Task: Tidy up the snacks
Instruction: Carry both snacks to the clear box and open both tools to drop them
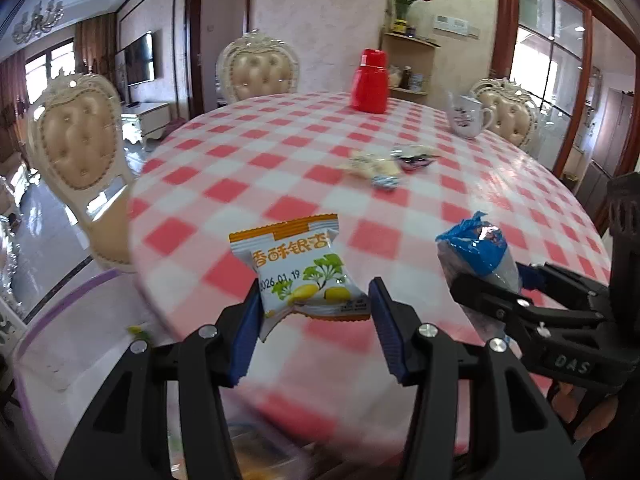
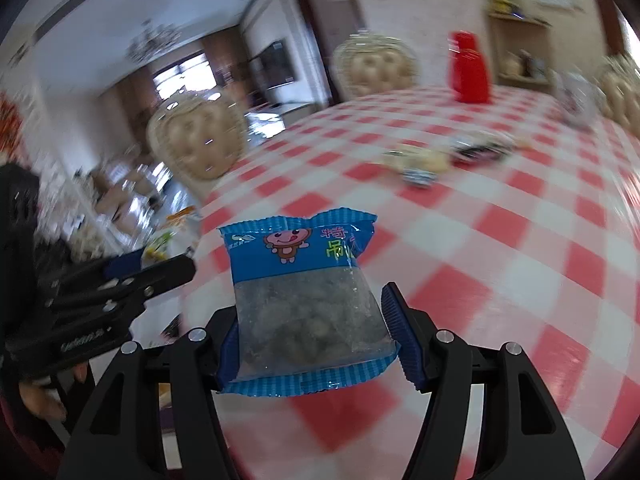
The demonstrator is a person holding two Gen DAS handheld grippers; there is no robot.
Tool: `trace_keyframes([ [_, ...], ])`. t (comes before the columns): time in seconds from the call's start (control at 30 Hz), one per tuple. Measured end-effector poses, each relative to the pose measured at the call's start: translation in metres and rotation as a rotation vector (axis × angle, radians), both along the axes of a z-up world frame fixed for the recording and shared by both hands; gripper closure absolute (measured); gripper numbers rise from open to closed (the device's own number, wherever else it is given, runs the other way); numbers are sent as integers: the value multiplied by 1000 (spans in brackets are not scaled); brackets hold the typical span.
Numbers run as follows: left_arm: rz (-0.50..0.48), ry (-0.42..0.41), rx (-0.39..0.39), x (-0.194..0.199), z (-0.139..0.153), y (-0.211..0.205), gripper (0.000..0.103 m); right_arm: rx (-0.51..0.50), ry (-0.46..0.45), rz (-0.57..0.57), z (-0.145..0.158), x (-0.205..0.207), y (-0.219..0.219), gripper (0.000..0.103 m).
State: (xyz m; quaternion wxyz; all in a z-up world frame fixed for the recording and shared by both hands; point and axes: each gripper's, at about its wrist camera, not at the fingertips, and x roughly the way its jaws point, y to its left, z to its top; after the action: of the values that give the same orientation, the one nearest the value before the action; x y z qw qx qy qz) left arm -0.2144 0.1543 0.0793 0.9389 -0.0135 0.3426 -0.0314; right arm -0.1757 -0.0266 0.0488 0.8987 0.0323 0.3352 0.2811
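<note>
While both claws hang tilted downward above the near edge of the checked tabletop [image 1: 304, 152], each carries a packet clear of the cloth. Left claw [image 1: 314, 312]: partly closed, blue pads pinching the lower sides of a white-and-orange snack packet [image 1: 298, 272], held upright. Right claw [image 2: 314, 332]: partly closed on a blue-topped clear packet [image 2: 304, 280], also upright; contents dark, not identifiable. In the left wrist view the right claw sits just beside the left, at its right. A loose group of snacks [image 1: 386, 166] lies mid-tabletop, blurred. Red flask [image 1: 370, 80] and white mug [image 1: 468, 116] stand at the far edge. The right view is motion-smeared; a hand [image 2: 44, 392] at its lower left is cut off.
</note>
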Motion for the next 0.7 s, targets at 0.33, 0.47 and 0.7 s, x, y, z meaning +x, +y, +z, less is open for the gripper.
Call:
trace_keyframes([
  [0.33,72,74,15,-40,-4,93,51,-150,-69,277,1,-52,123,41],
  [0.47,120,113,54,-45,-10,122,50,-203,-71,353,-7,-65,160,41],
  [0.7,268,211,237,-41,-23,152,17,-216,-36,463,-21,-67,207,26],
])
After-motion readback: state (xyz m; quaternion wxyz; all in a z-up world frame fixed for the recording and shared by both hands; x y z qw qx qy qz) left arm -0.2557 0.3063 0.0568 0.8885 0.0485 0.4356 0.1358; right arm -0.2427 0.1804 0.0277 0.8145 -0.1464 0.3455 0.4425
